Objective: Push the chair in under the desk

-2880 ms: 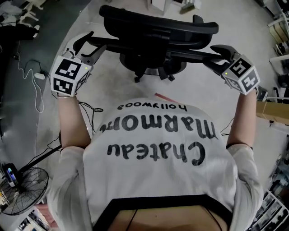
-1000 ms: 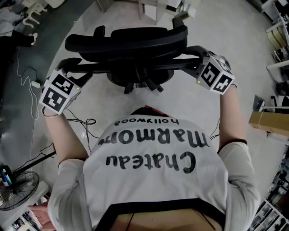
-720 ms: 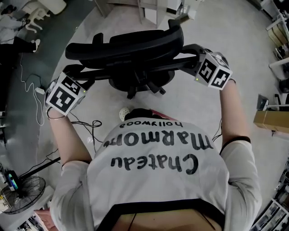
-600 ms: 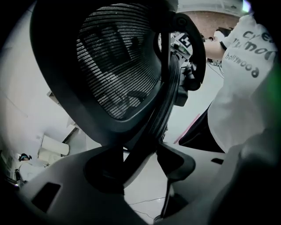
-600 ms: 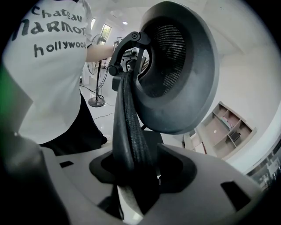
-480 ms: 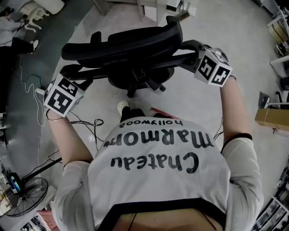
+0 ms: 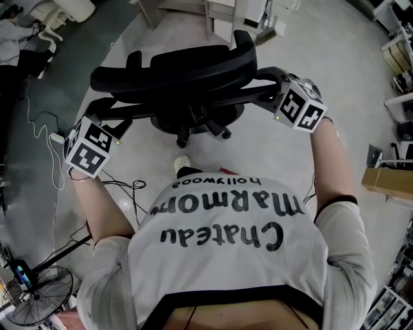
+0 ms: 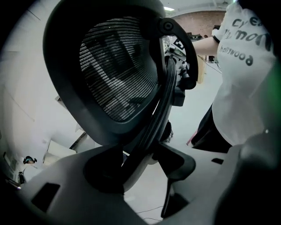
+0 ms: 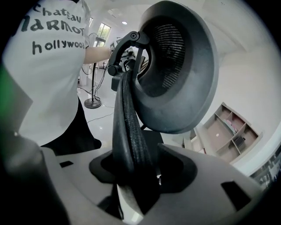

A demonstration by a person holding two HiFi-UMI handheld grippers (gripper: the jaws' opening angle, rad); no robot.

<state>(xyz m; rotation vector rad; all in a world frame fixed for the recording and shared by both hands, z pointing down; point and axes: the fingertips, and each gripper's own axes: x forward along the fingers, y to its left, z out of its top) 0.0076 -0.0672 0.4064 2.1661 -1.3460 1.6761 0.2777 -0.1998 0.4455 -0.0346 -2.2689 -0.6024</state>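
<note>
From above in the head view, a black office chair point(image 7: 174, 67) with a mesh back stands in front of me. My left gripper point(image 7: 111, 115) holds the left end of its backrest, and my right gripper point(image 7: 270, 82) holds the right end. In the left gripper view, the dark rim of the backrest point(image 8: 118, 74) runs down between the jaws of the left gripper point(image 8: 140, 162), which are closed on it. In the right gripper view, the padded rim of the backrest point(image 9: 175, 74) fills the gap of the right gripper point(image 9: 136, 169), with both pads pressing on it. The seat is hidden under the backrest.
Pale furniture legs point(image 7: 219, 16) stand just beyond the chair at the top. An open shelf unit point(image 9: 224, 132) shows to the right. Cables point(image 7: 45, 129) and a floor fan point(image 7: 32, 300) lie on the left, a cardboard box point(image 7: 387, 180) on the right. My shoe point(image 7: 184, 164) is behind the chair base.
The chair has rolled away from me toward the pale furniture and turned a little. Both grippers went along with it. A foot has stepped forward behind the base.
</note>
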